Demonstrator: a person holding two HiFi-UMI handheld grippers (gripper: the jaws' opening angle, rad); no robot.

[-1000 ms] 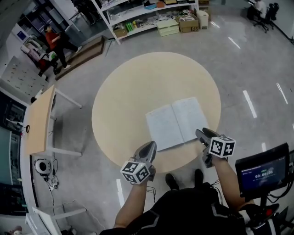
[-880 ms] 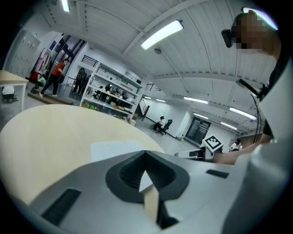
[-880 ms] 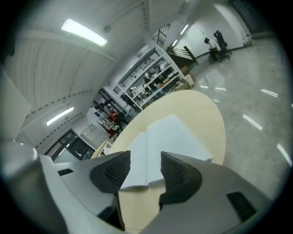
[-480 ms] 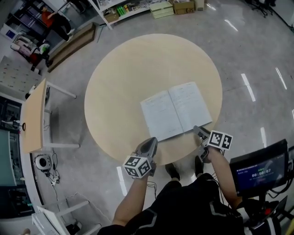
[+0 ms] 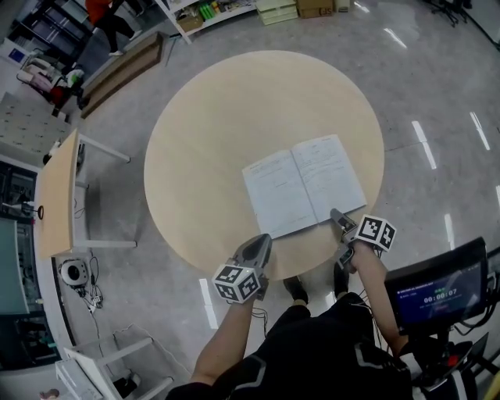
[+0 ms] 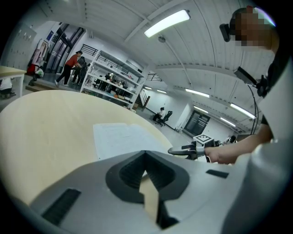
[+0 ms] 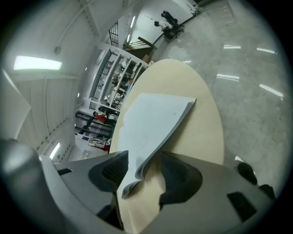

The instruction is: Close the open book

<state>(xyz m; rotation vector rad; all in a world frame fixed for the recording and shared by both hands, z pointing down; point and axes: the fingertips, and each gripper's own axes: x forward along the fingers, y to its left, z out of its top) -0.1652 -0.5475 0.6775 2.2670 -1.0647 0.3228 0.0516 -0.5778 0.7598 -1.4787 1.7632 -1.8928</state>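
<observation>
Looking down into lab-workshop hall: showing polished grey floor [image 5: 437, 94], white storage shelving [image 6: 112, 73] holding boxes [image 5: 316, 8], side desk [image 5: 56, 195], timer monitor [image 5: 437, 293], ceiling strip light [image 6: 167, 23].

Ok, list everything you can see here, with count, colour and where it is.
round table: one, beige, centre
open book: one, white, on table near person
side table: one, wooden top, left
shelving: one, white, background
screen: one, black, lower right
person in red: one, near shelving
left gripper: one, grey, shut, empty, at table edge
right gripper: one, grey, jaws have just been opening, book corner between them
</observation>
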